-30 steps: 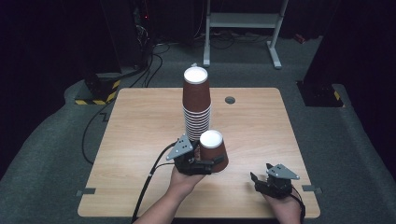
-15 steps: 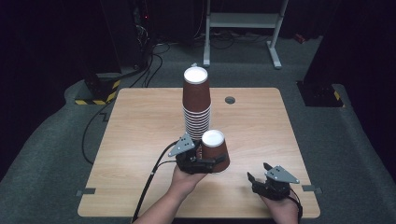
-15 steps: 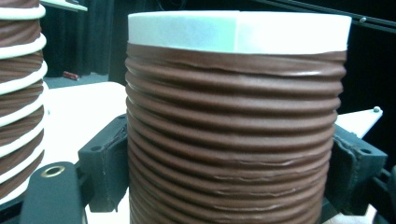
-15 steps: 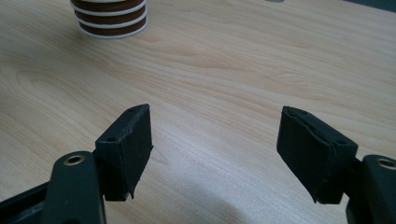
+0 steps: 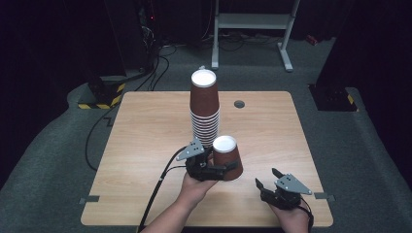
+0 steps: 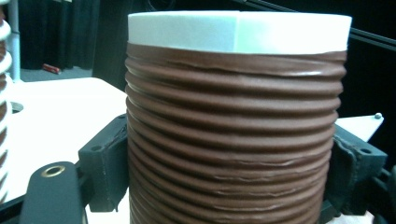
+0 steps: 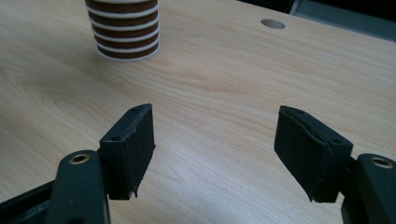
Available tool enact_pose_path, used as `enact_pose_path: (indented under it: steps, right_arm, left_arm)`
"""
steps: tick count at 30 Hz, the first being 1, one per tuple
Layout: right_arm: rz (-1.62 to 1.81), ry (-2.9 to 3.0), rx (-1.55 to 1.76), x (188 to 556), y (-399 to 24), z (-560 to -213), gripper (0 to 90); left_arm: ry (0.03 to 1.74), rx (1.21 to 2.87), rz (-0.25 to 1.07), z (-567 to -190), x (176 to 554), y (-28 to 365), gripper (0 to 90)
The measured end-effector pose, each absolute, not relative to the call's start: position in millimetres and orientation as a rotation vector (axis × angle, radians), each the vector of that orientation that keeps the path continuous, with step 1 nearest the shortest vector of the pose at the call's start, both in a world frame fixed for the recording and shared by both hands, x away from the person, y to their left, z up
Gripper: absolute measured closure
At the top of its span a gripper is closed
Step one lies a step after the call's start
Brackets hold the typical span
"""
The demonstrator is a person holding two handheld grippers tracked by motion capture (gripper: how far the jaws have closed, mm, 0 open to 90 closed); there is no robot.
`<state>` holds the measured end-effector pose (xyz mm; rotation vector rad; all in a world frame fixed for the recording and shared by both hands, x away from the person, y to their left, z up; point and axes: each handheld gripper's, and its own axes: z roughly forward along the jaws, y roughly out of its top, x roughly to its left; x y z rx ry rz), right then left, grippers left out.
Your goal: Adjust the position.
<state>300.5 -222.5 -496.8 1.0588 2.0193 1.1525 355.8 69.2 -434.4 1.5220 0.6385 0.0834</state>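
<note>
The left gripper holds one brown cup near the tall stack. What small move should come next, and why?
Probably lower the single cup onto a bare part of the table in front of the stack and let go. The left gripper clamps it on both sides, upside down, apart from the stack, while the right gripper waits open and empty.

Looks like a dim lab or recording studio setup, not anyone's home.

A lone wooden tabletop [image 5: 145, 145] with a cable grommet hole [image 5: 239, 104] sits on grey carpet [image 5: 58, 145], with black walls or drapes all around. Upper left of the frame there's a dark equipment rack [image 5: 124, 34] with loose cables [image 5: 163, 56] trailing out across the floor and a base marked with yellow-black hazard tape [image 5: 99, 104]. Top center is a grey metal stand frame [image 5: 252, 22].
</note>
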Motion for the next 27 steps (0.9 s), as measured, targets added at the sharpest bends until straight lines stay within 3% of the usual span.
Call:
enact_pose_path:
  steps: [11,27]
  right_arm:
    - [1.23,1.956,1.001,290.5,-215.0,-485.5,29.5]
    - [1.347,1.911,0.875,273.3,-196.1,-478.7,40.8]
  left_arm:
    - [0.635,1.497,-0.023,-438.4,357.9,62.2,17.9]
    - [0.682,1.477,-0.217,-453.9,363.6,52.9,18.2]
